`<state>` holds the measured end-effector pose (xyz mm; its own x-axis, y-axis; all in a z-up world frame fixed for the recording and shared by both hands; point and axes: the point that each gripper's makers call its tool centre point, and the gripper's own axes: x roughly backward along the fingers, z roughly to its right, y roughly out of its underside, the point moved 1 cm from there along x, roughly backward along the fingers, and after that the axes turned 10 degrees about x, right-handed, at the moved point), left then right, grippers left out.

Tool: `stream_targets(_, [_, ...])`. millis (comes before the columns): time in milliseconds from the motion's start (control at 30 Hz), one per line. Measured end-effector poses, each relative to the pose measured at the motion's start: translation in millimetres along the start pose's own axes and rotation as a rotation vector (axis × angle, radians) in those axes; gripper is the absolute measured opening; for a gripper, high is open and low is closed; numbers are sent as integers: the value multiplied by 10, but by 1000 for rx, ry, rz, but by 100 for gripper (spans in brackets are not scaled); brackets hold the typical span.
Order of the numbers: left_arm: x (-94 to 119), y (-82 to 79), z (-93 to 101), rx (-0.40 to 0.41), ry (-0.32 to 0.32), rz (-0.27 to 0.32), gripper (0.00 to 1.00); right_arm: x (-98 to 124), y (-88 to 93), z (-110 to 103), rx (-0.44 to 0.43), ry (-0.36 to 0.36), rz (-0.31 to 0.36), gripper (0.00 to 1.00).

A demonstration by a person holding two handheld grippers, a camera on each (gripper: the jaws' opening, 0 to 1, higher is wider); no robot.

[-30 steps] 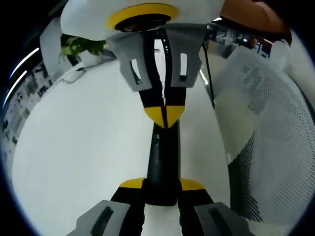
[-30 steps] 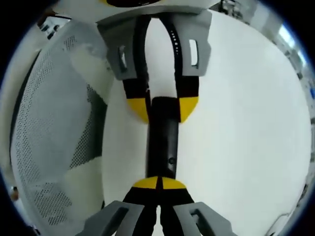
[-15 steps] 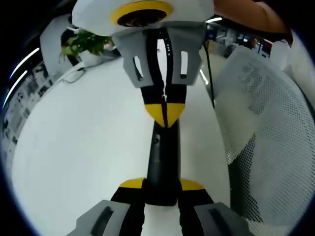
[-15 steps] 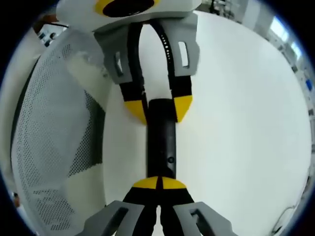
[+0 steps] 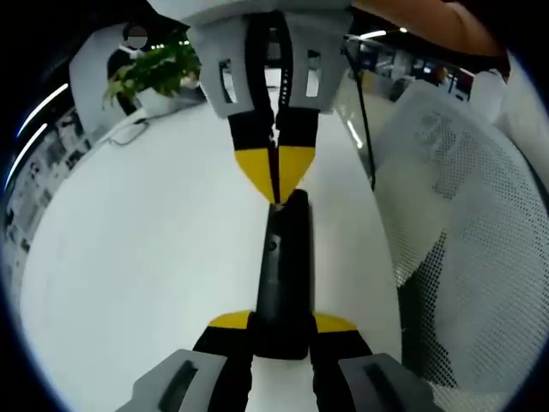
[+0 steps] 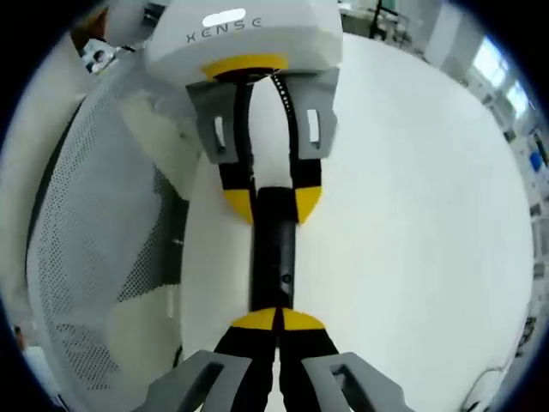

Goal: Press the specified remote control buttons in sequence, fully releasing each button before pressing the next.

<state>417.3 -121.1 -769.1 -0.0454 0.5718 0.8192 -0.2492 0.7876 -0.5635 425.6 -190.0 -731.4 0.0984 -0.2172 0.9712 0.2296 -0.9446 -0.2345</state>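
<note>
In the left gripper view, a leafy green potted plant [image 5: 154, 70] stands at the far left edge of the round white table [image 5: 137, 257], with a thin white cable [image 5: 129, 133] lying on the tabletop just beside it. At the middle, the slim black remote control [image 5: 283, 275] lies lengthwise on the table. The left gripper [image 5: 283, 330] has its yellow-tipped jaws clamped on the near end of the remote, one tip on each side of it. At the remote's far end the right gripper [image 5: 274, 184] comes in from above, its two yellow tips pressed together into a point that touches the remote's far end. To the right stands a white mesh-backed office chair [image 5: 463, 223], just beside the table edge

In the right gripper view, the chair [image 6: 94, 223] shows at the left, next to the table [image 6: 412, 215]. The remote [image 6: 273, 249] runs up the middle. The right gripper [image 6: 276, 322] has its tips closed against each other, resting on the remote's near end. The left gripper [image 6: 260, 199] grips the remote's far end between its jaws
</note>
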Motion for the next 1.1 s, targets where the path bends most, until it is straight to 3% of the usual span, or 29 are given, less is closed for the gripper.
stream_targets(467, [1,11,10,4,3,25,24,85,-102,84,24,-9,-9,0])
stream_targets(1100, [2,19,13,8,14,84,24,-132,-156,97,29,-61,-15,0])
